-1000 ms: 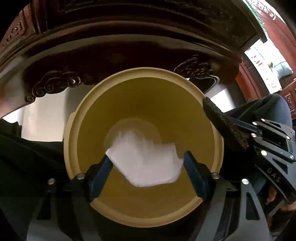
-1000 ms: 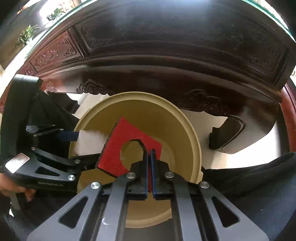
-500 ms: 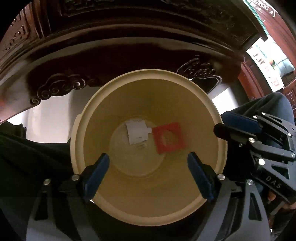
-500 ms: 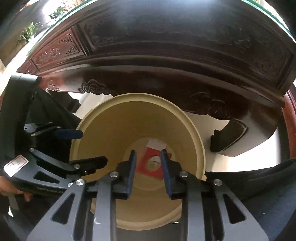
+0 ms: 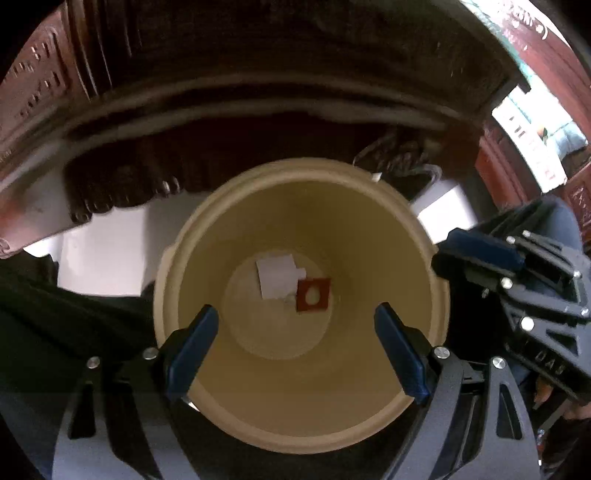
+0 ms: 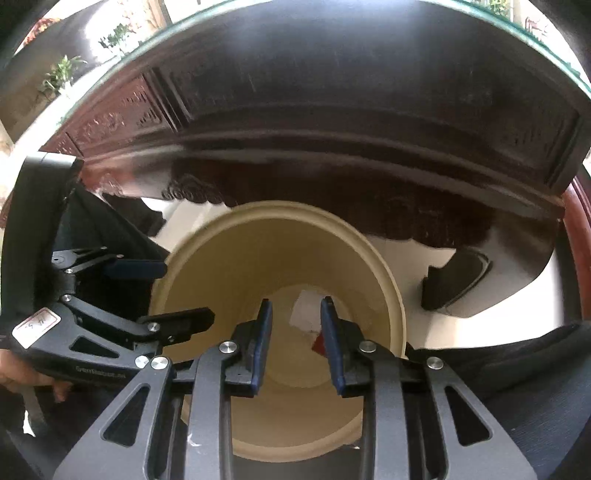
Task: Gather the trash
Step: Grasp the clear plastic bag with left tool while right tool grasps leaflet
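Both the left hand-held gripper (image 5: 295,332) and right hand-held gripper (image 6: 296,334) gape empty above the bin (image 5: 369,406); white paper (image 5: 277,277) and a red scrap (image 5: 313,294) lie touching on its bottom.

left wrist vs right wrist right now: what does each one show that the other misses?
Only the left wrist view shows the red square with a hole whole, lying beside the white paper scrap on the bin floor, both unobstructed.

Only the right wrist view shows the green-edged tabletop, plants and the label on the left gripper; the red piece is mostly hidden behind a finger.

Both show the beige bin, the carved dark wood table, and both grippers with jaws open and empty, including the right gripper.
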Demonstrator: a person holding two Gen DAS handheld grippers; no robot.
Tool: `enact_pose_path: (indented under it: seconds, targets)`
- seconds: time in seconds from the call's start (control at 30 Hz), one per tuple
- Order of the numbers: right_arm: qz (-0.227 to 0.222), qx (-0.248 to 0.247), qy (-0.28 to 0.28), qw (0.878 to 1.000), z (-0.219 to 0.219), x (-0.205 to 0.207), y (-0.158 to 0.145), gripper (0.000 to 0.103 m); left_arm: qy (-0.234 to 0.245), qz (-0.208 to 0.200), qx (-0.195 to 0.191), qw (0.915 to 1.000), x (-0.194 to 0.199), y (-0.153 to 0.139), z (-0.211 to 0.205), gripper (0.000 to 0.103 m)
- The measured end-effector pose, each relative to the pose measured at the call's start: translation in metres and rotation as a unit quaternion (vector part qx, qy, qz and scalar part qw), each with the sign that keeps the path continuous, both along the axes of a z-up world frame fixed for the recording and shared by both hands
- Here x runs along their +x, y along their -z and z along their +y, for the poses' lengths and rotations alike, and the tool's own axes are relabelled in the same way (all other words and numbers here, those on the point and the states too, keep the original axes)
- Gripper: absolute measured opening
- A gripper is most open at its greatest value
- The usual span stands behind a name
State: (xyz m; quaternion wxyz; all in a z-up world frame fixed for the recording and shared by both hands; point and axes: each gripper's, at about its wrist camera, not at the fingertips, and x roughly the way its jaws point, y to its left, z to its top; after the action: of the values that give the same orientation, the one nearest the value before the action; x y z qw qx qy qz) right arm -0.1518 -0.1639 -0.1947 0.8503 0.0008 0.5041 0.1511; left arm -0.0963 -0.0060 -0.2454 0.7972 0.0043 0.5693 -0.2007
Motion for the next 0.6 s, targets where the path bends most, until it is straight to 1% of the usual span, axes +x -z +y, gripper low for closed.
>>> enact_pose_path:
  seconds: [0.07, 0.13, 0.23, 0.27, 0.33, 0.4, 0.47, 0.5, 0.6]
  targets:
    - [-0.018, 0.01, 0.001, 1.0, -0.002, 0.002, -0.013, 0.027, -0.007, -0.022, -0.011, 0.9997, 0.005, -0.02, 0.002, 0.086]
    - [-0.046, 0.017, 0.002, 0.999, -0.004, 0.005, -0.033, 0.027, -0.015, -0.044, -0.018, 0.9988, 0.01, -0.039, 0.005, 0.086]
    - [-0.082, 0.026, 0.007, 0.996, -0.009, 0.012, -0.06, 0.027, -0.028, -0.09, -0.031, 0.9951, 0.022, -0.08, 0.011, 0.086]
    - [-0.097, 0.029, 0.01, 0.995, -0.011, 0.015, -0.072, 0.027, -0.031, -0.1, -0.034, 0.9939, 0.024, -0.089, 0.012, 0.086]
    - [-0.123, 0.034, 0.011, 0.992, -0.014, 0.022, -0.092, 0.027, -0.043, -0.138, -0.046, 0.9885, 0.036, -0.121, 0.015, 0.086]
    - [-0.15, 0.035, 0.014, 0.988, -0.016, 0.031, -0.113, 0.027, -0.053, -0.165, -0.049, 0.9837, 0.046, -0.143, 0.016, 0.089]
    - [-0.175, 0.034, 0.012, 0.984, -0.017, 0.042, -0.133, 0.028, -0.066, -0.192, -0.043, 0.9782, 0.06, -0.162, 0.017, 0.09]
    - [-0.186, 0.031, 0.012, 0.982, -0.017, 0.048, -0.141, 0.029, -0.075, -0.207, -0.041, 0.9747, 0.069, -0.173, 0.018, 0.09]
    - [-0.215, 0.021, 0.013, 0.976, -0.018, 0.067, -0.163, 0.042, -0.097, -0.231, -0.041, 0.9673, 0.094, -0.194, 0.021, 0.093]
